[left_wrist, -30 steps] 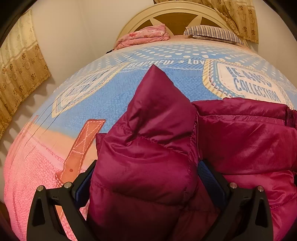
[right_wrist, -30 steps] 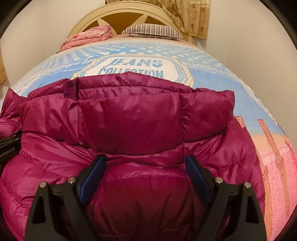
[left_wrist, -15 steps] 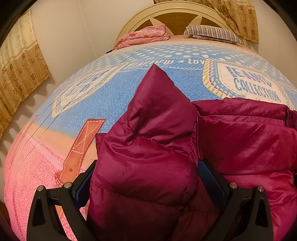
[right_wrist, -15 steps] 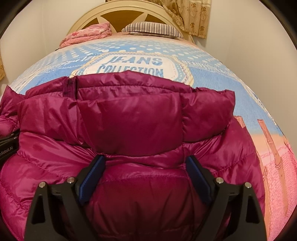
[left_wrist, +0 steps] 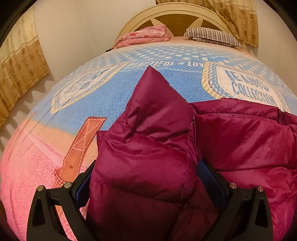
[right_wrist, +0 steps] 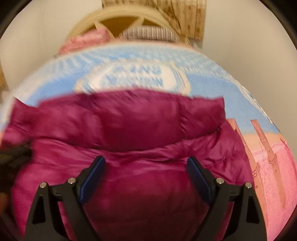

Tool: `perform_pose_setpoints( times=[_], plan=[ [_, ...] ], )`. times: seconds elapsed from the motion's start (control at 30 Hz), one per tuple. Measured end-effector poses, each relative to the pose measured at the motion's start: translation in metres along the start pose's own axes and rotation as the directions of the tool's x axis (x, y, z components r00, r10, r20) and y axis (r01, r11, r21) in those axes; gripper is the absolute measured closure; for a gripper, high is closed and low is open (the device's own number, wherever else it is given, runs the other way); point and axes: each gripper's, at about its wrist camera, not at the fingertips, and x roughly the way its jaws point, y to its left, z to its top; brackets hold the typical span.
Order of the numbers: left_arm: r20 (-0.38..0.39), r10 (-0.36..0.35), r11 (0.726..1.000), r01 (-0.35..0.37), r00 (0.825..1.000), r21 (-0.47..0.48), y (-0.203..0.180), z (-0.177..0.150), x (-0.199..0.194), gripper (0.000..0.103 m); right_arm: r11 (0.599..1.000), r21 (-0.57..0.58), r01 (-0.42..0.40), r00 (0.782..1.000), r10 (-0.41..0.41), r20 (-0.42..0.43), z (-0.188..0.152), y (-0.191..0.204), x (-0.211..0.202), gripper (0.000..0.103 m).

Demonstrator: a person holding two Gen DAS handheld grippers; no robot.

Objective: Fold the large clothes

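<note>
A bed fills both views, covered in a blue and pink printed spread reading "JEANS COLLECTION". A magenta puffer jacket lies across the near end of the bed, from the centre out to 3 o'clock in the left wrist view, and filling the lower half of the blurred right wrist view. At 12 o'clock stand a cream headboard, a striped pillow and a folded pink blanket. Gold curtains hang at 9 o'clock. The left gripper clamps a bunched fold of jacket that peaks upward, its jaws spread wide by the padding. The right gripper holds its jaws wide over the jacket; whether they pinch it, I cannot tell.
</note>
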Motion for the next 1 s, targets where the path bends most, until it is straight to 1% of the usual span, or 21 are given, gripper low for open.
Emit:
perform_pose_setpoints(
  times=[0.03,0.07,0.13,0.17,0.23,0.3,0.33,0.43,0.5,0.53,0.6,0.63,0.7,0.77,0.8,0.83,0.87,0.93,1.0],
  plan=[
    [-0.007,-0.005,1.0,0.005,1.0,-0.001,0.001,0.0,-0.001,0.001,0.999,-0.029,-0.015,1.0,0.016,0.022,-0.001,0.01,-0.009,0.011],
    [-0.021,-0.012,1.0,0.012,1.0,-0.009,0.003,-0.001,-0.004,0.001,0.998,-0.06,-0.025,0.999,0.026,0.021,-0.004,0.018,-0.011,0.01],
    [-0.032,-0.024,1.0,0.023,0.999,-0.021,0.005,-0.004,-0.011,0.001,0.993,-0.111,-0.033,0.999,0.03,-0.024,-0.013,0.03,0.0,0.01],
    [-0.022,-0.036,0.999,0.035,0.999,-0.022,0.006,-0.008,-0.017,0.001,0.991,-0.134,-0.01,1.0,0.006,-0.03,-0.018,0.033,0.008,0.01],
    [0.004,-0.032,0.999,0.032,0.999,-0.002,0.003,-0.014,-0.023,0.001,0.99,-0.137,0.01,1.0,-0.013,-0.024,-0.024,0.029,0.018,0.006],
    [0.017,-0.019,1.0,0.019,1.0,0.014,-0.001,-0.018,-0.023,0.001,0.991,-0.132,0.006,0.999,-0.011,-0.035,-0.025,0.027,0.024,0.004],
    [0.02,-0.014,1.0,0.014,1.0,0.008,0.0,-0.019,-0.023,0.001,0.99,-0.138,0.006,0.999,-0.011,-0.039,-0.025,0.027,0.026,0.004],
    [-0.003,-0.001,1.0,0.001,1.0,-0.012,0.004,-0.019,-0.032,0.001,0.991,-0.135,0.001,0.999,-0.008,-0.045,-0.024,0.024,0.028,0.004],
    [0.016,-0.028,0.999,0.029,0.999,-0.022,0.01,-0.026,-0.053,0.001,0.991,-0.133,-0.01,0.999,0.004,-0.039,-0.024,0.022,0.021,0.006],
    [0.038,-0.04,0.999,0.041,0.998,-0.022,0.015,-0.031,-0.064,0.001,0.991,-0.134,-0.008,0.999,0.003,-0.035,-0.025,0.022,0.013,0.006],
    [0.064,-0.045,0.999,0.047,0.997,-0.022,0.024,-0.041,-0.08,0.001,0.992,-0.126,-0.022,1.0,0.022,-0.004,-0.035,0.02,-0.021,0.006],
    [0.071,-0.042,0.999,0.044,0.997,-0.029,0.029,-0.047,-0.086,0.001,0.992,-0.124,-0.035,0.999,0.036,0.002,-0.039,0.021,-0.03,0.005],
    [0.085,-0.034,0.998,0.039,0.996,-0.055,0.042,-0.06,-0.094,0.001,0.991,-0.124,-0.051,0.999,0.051,0.0,-0.057,0.019,-0.045,0.004],
    [0.061,-0.015,0.995,0.021,0.998,-0.094,0.053,-0.072,-0.095,0.001,0.989,-0.144,-0.029,1.0,0.029,0.0,-0.079,0.024,-0.046,0.004],
    [0.056,-0.018,0.992,0.024,0.998,-0.121,0.06,-0.079,-0.095,0.001,0.989,-0.143,-0.023,0.999,0.027,0.03,-0.083,0.027,-0.043,0.004],
    [0.05,-0.022,0.989,0.029,0.999,-0.144,0.065,-0.084,-0.096,0.001,0.988,-0.152,-0.01,0.999,0.016,0.041,-0.089,0.029,-0.039,0.003],
    [0.035,-0.028,0.986,0.034,0.999,-0.166,0.07,-0.089,-0.096,0.001,0.988,-0.156,-0.001,0.999,0.008,0.042,-0.091,0.03,-0.036,0.003],
    [-0.002,-0.066,0.978,0.064,0.998,-0.199,0.079,-0.097,-0.096,0.001,0.987,-0.163,0.004,1.0,0.0,0.024,-0.088,0.033,-0.033,0.002],
    [-0.004,-0.085,0.97,0.082,0.996,-0.227,0.086,-0.103,-0.101,0.001,0.987,-0.161,-0.002,1.0,0.005,0.015,-0.086,0.033,-0.031,0.002]
  ],
)
